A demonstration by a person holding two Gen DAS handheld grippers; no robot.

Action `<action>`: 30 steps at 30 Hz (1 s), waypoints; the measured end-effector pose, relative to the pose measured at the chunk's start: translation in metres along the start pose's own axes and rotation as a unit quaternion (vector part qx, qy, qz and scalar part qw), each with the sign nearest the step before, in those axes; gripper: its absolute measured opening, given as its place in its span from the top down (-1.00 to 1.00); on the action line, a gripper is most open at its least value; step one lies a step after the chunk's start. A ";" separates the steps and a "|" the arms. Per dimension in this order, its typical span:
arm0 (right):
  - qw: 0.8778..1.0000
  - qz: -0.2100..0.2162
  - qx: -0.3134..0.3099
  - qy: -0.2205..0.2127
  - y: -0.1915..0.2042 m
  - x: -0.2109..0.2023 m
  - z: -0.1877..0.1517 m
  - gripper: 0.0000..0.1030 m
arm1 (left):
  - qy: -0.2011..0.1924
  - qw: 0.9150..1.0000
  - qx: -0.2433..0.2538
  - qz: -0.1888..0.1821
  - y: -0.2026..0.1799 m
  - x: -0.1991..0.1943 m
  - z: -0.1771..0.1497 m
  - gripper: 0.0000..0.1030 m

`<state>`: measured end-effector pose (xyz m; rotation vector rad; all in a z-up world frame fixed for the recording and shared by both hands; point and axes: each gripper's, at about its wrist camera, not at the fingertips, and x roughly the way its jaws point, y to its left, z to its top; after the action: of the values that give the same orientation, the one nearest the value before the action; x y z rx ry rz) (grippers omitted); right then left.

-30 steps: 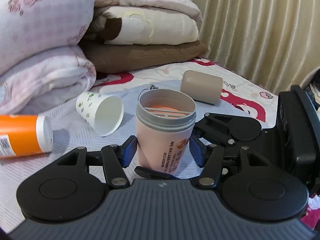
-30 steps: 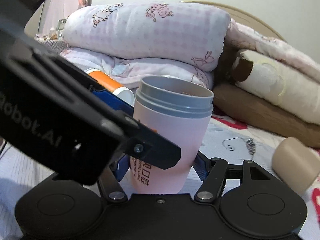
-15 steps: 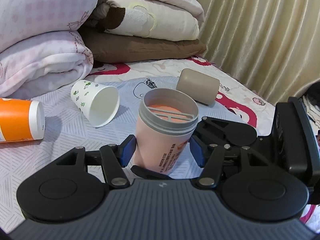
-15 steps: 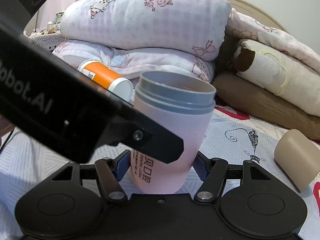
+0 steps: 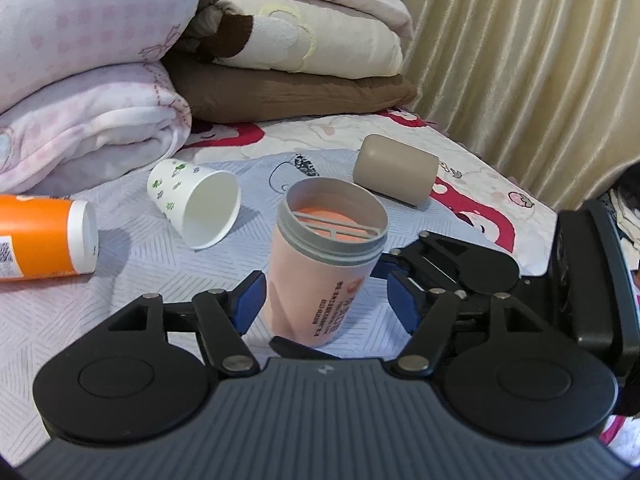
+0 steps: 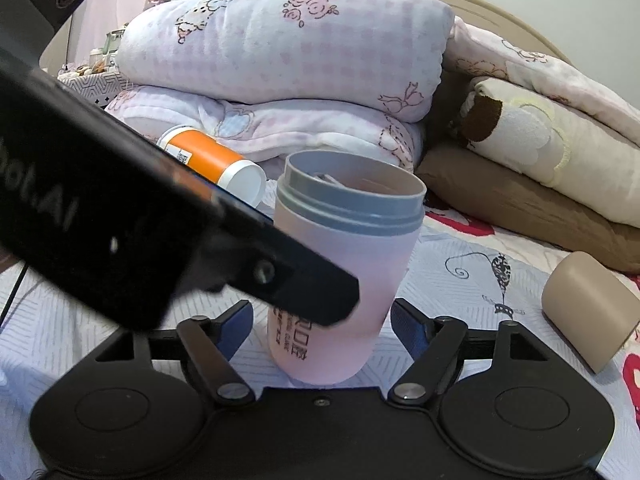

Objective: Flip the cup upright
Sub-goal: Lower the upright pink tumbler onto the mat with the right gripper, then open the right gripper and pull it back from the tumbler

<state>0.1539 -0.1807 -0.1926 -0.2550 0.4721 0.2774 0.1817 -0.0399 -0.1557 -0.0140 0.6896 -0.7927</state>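
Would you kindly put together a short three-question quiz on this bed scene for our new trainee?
1. True or false: the pink cup stands upright, open end up, between the blue fingers of the left gripper.
2. Multiple choice: the white paper cup is (A) upright, (B) lying on its side, (C) stacked inside another cup.
3. Fill in: the orange bottle has a ____ cap.

Key
1. True; both the left gripper and the right gripper are open around it, with gaps on each side.
2. B; so is the tan cup.
3. White.
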 end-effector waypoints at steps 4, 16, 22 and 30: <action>1.000 -0.004 0.016 0.007 -0.002 -0.010 -0.004 -0.58 | 0.008 0.999 -0.029 0.013 0.003 -0.010 0.002 -0.36; 0.991 0.039 0.104 0.068 -0.016 -0.090 -0.001 -0.58 | 0.054 0.987 -0.080 0.129 -0.018 -0.080 0.015 -0.66; 0.993 0.005 0.097 0.067 -0.015 -0.122 0.015 -0.58 | 0.067 0.982 -0.066 0.161 -0.050 -0.104 0.028 -0.73; 0.993 -0.018 0.102 0.053 -0.015 -0.167 0.048 -0.59 | 0.071 0.977 -0.078 0.185 -0.081 -0.140 0.034 -0.88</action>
<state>0.0356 -0.2135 -0.0685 -0.0778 0.5964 0.1791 0.0794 -0.0134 -0.0289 0.0289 0.8584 -0.3831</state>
